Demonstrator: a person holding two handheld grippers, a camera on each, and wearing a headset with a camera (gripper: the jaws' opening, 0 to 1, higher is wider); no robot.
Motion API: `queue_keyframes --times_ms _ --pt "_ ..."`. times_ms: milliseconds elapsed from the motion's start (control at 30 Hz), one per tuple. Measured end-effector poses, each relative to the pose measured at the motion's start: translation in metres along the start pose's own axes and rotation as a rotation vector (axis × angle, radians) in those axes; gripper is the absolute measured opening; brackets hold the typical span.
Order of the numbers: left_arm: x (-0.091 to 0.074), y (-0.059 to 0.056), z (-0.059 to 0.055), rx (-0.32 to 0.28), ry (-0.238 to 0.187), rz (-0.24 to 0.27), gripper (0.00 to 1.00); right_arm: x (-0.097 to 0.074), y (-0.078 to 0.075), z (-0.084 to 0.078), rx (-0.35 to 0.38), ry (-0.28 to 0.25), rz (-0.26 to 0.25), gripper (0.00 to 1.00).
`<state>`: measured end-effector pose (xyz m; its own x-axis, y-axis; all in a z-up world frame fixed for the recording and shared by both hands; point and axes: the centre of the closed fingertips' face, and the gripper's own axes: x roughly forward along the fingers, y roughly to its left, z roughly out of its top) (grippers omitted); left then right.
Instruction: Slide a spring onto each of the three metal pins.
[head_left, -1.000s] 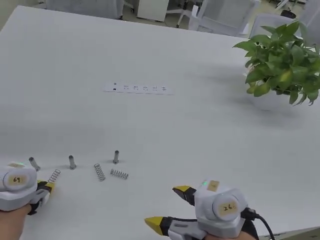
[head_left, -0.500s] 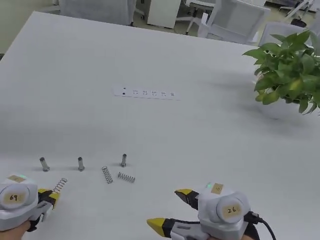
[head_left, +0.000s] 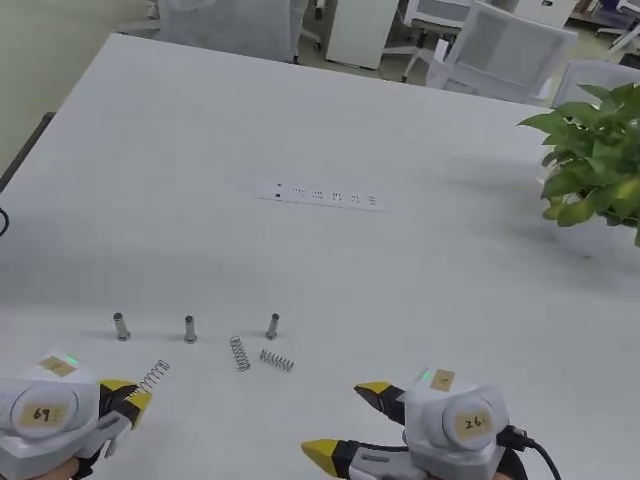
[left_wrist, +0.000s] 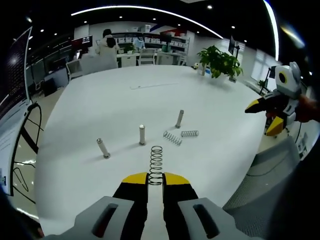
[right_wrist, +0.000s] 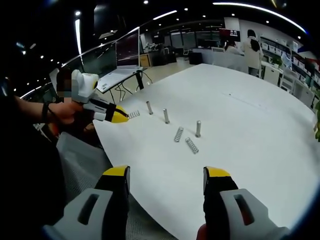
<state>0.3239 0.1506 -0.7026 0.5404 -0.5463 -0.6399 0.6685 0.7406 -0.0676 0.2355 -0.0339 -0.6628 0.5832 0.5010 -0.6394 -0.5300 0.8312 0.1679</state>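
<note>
The left tool (head_left: 130, 397) was clamped on the near end of a spring (head_left: 153, 375), which stuck out straight ahead of its yellow tips, above the white desk (head_left: 420, 270). Ahead of that tool three metal pins stood in a row: the left pin (head_left: 122, 326), the middle pin (head_left: 190, 329) just beyond the spring's free end, and the right pin (head_left: 272, 326). Two loose springs (head_left: 239, 352) lay flat ahead and to the right of the left tool, close to the right pin. The right tool (head_left: 345, 420) was open, jaws wide apart with nothing between them, near the desk's front edge. Far ahead of both tools lay a power strip (head_left: 317, 196).
</note>
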Motion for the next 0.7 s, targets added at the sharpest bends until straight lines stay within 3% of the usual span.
queue_keyframes --times_ms 167,367,700 --pt "-0.008 -0.012 0.006 0.005 -0.018 -0.017 0.03 0.005 0.008 0.001 -0.015 0.005 0.028 0.57" --pt "-0.017 -0.036 0.014 0.056 -0.031 -0.077 0.03 0.012 0.023 0.003 -0.040 0.011 0.089 0.54" --pt "-0.027 -0.065 0.035 0.119 -0.069 -0.166 0.03 0.017 0.032 0.021 -0.054 -0.024 0.154 0.46"
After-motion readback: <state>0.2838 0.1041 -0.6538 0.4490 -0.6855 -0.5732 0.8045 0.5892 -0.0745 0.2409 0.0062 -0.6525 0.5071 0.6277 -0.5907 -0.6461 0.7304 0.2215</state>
